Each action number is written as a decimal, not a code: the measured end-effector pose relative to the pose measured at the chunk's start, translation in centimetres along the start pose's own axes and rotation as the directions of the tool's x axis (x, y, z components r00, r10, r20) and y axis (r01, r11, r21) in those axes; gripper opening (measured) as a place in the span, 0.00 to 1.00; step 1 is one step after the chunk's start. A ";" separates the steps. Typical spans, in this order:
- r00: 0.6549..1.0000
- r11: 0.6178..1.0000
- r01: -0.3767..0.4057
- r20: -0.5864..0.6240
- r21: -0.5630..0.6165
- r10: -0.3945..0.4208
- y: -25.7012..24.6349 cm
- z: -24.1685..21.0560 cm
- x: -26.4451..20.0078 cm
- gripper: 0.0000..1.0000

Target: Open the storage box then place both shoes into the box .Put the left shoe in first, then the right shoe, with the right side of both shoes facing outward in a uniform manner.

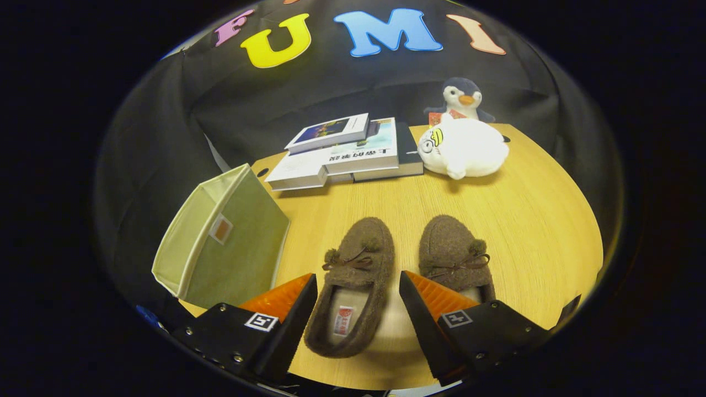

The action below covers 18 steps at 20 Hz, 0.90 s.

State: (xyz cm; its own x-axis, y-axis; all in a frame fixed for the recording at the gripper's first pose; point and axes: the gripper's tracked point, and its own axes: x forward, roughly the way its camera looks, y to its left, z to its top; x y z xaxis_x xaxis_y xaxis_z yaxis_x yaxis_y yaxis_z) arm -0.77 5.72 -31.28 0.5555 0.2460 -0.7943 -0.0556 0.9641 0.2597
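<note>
- Two slippers lie side by side; gripper [357, 298] spread wide, holding nothing, fingers straddling the left shoe [353, 292].
- Storage box [220, 237] lies tipped at ten o'clock.
- Risk: a finger snagging the right shoe [455, 256], dragging it.

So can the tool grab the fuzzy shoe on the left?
Probably yes. The tool is open, with the left shoe lying between its fingers on the table. Nothing blocks it; the other shoe lies just beside.
</note>
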 end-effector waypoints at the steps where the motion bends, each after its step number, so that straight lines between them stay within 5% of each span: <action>1: 1.000 1.000 0.005 -0.017 -0.006 -0.005 -0.4 -0.6 0.4 0.92; 8: 0.995 1.000 0.032 -0.093 0.000 -0.031 -1.9 -3.1 2.6 0.89; 9: 0.995 0.999 0.035 -0.099 0.006 -0.034 -2.1 -3.2 2.8 0.79; 12: 0.992 1.000 0.026 -0.120 0.015 -0.024 -1.9 -3.4 3.4 0.77; 14: 0.990 0.999 0.035 -0.141 0.019 -0.032 -2.0 -4.1 3.8 0.59; 17: 0.988 0.999 0.007 -0.157 0.045 0.000 -1.6 -4.2 4.2 0.55; 18: 0.988 0.997 0.015 -0.152 0.077 -0.003 -1.7 -4.2 4.5 0.39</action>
State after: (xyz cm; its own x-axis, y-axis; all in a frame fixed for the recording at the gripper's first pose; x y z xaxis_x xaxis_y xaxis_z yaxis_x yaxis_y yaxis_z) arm -1.63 5.64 -37.62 0.4235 0.2554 -0.8692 0.0168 0.9570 0.2895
